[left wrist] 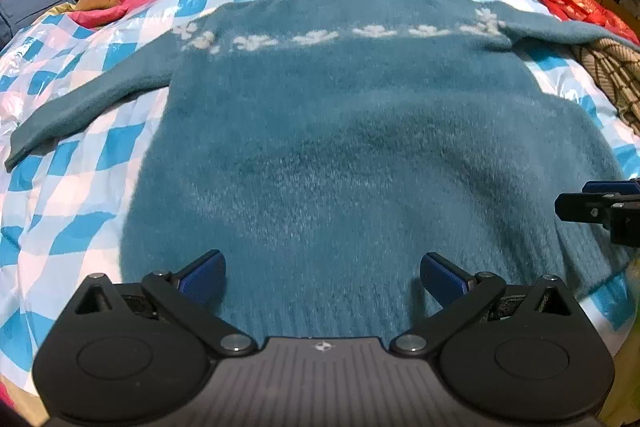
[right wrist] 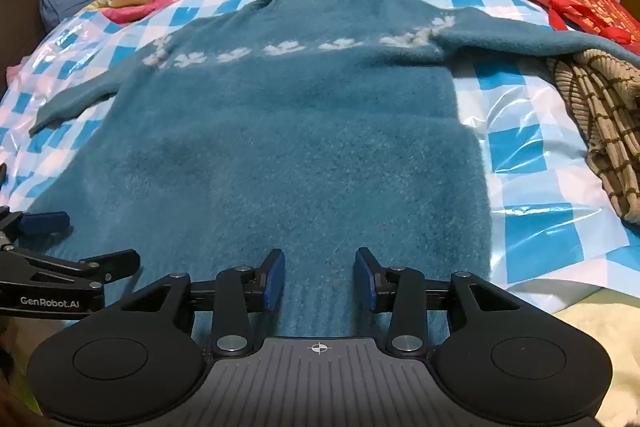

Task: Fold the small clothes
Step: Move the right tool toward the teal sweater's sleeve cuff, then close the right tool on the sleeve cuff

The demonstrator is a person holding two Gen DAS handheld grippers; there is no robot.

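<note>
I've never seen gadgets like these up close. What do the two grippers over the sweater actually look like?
Both match: the left gripper and right gripper have a ribbed grey body with a small crosshair mark, flanked by round black discs, black linkage arms with silver rivets, and blue ribbed pads. White "GenRobot.AI" lettering marks the left one's side.

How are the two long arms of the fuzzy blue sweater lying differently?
The left sleeve of the fuzzy teal sweater lies flat on the blue-and-white checked plastic sheet, angled toward the near edge, with its cuff in view. The right sleeve stretches sideways and drapes over a brown-striped beige knit garment; its cuff runs out of view. Both are the same teal and start beside the white flower band.
</note>
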